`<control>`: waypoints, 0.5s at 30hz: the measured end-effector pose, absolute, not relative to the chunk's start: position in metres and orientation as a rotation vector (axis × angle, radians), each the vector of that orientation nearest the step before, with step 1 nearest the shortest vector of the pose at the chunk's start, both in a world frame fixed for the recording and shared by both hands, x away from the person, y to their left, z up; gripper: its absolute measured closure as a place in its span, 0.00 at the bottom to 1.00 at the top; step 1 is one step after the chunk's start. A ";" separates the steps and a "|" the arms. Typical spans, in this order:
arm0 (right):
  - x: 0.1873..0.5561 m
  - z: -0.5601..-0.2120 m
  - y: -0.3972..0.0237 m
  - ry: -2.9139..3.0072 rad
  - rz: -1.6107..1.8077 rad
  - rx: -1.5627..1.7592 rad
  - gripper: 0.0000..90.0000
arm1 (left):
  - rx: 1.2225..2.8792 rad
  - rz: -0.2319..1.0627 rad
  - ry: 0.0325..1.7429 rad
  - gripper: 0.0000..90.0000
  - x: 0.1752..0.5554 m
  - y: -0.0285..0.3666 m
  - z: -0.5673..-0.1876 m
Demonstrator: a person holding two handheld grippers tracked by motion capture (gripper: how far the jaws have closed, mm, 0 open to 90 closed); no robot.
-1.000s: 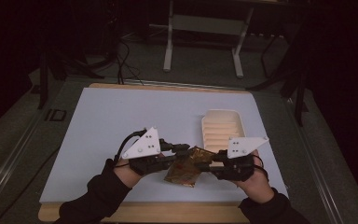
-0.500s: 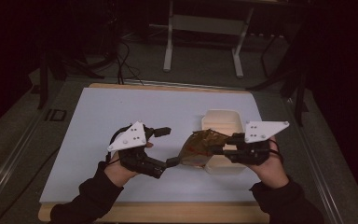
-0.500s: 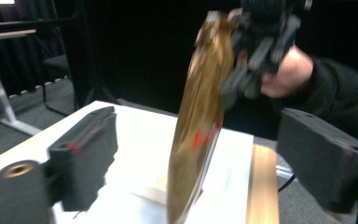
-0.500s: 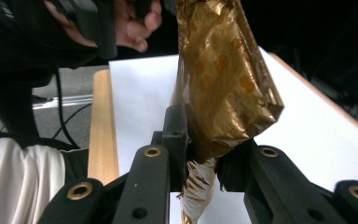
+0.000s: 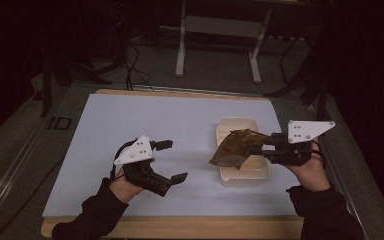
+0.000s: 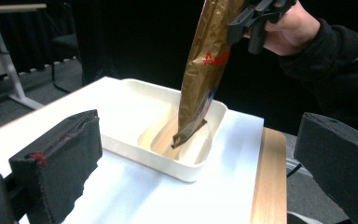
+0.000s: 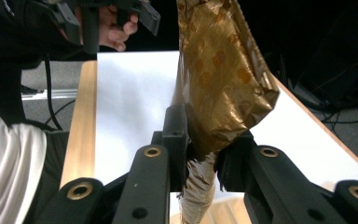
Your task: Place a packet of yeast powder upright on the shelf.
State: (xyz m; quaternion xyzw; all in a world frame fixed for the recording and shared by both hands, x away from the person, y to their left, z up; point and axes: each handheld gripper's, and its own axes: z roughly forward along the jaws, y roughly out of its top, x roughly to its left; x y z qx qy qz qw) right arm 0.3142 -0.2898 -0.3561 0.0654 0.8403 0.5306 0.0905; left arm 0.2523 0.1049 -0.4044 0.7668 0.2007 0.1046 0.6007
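A crinkled gold-brown foil bag [image 5: 232, 147] hangs over the cream tray [image 5: 245, 176], its lower corner dipping inside. My right gripper [image 5: 254, 148] is shut on the bag's upper end. In the right gripper view the jaws [image 7: 200, 144] pinch the bag [image 7: 223, 79] tightly. In the left gripper view the bag [image 6: 205, 70] hangs tilted into the tray [image 6: 135, 100]. My left gripper [image 5: 174, 160] sits low over the white mat, left of the tray. Its jaws have just been opening and stand wide apart with nothing between them [image 6: 196, 163].
A white mat [image 5: 130, 125] covers the wooden table [image 5: 180, 226]. Beyond the table's far edge a metal stand [image 5: 217, 30] and cables lie on the dark floor. The tray sits near the mat's right edge.
The left gripper opened, let go of the bag and drew back to the left. The right gripper carried the bag right and up, over the tray.
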 end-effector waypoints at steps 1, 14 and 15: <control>0.316 -0.366 -0.299 2.509 1.577 0.220 0.85 | 1.786 0.244 0.479 0.01 0.253 0.107 -0.409; 0.316 -0.399 -0.321 2.608 1.463 0.278 0.85 | 1.776 0.220 0.522 0.01 0.255 0.116 -0.428; 0.316 -0.401 -0.321 2.613 1.458 0.280 0.85 | 1.778 0.221 0.526 0.01 0.255 0.117 -0.430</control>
